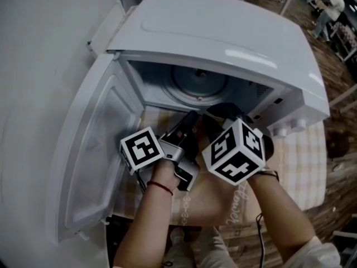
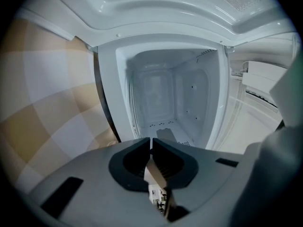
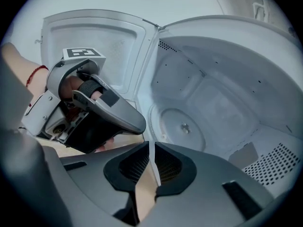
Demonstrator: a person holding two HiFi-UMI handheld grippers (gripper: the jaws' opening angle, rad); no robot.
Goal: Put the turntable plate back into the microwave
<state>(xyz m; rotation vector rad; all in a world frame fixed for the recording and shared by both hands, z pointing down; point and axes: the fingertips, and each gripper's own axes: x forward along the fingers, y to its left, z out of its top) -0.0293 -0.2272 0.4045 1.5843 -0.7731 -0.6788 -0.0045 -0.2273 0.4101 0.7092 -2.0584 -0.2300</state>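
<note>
Left gripper (image 2: 151, 142): the jaws are seen pressed together, with nothing pinched. Right gripper (image 3: 152, 148): the jaws are likewise closed on nothing (only a thin slit is left). Both are held at the mouth of the microwave (image 1: 223, 32), whose door (image 1: 95, 149) is swung wide. The turntable plate (image 3: 176, 129) is spotted flat on the cavity floor, touched by neither gripper.
</note>
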